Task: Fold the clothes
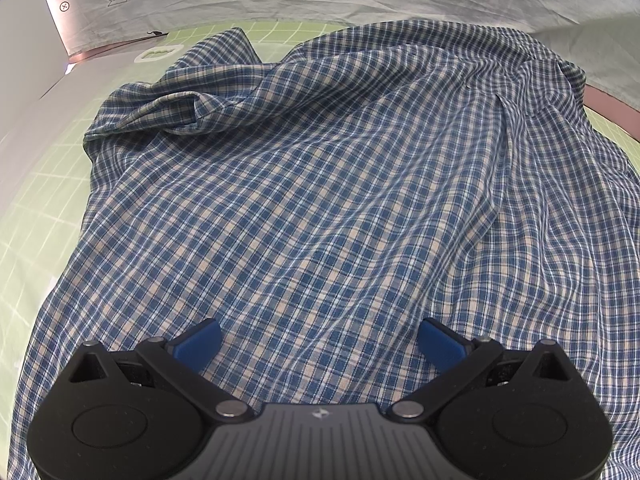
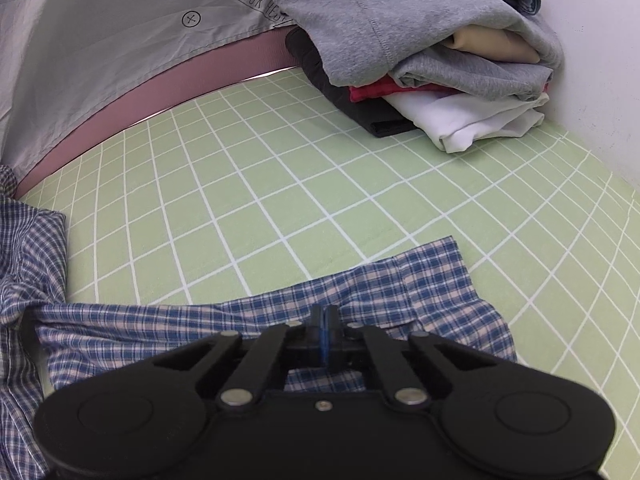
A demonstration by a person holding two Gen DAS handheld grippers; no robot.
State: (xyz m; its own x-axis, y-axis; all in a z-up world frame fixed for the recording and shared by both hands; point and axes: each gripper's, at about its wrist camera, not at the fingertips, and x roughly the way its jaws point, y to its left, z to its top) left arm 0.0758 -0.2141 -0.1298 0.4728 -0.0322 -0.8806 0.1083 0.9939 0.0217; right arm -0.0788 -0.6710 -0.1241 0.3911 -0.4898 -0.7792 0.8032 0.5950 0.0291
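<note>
Right wrist view: right gripper (image 2: 325,316), fingers pressed together, pinching the sleeve (image 2: 400,284) of the plaid shirt (image 2: 24,264) near its cuff; sleeve lies stretched flat on the green grid mat (image 2: 280,184).
Left wrist view: left gripper (image 1: 319,340), fingers spread, empty, just above the shirt (image 1: 304,184) body, which lies rumpled across the mat (image 1: 36,200).
Step, judged: sleeve fold. Keep the pinch firm, carry the sleeve inward over the body, let the left gripper press the body flat.
Containers: none seen. Folded pile (image 2: 436,60) stacked far right on the mat.
</note>
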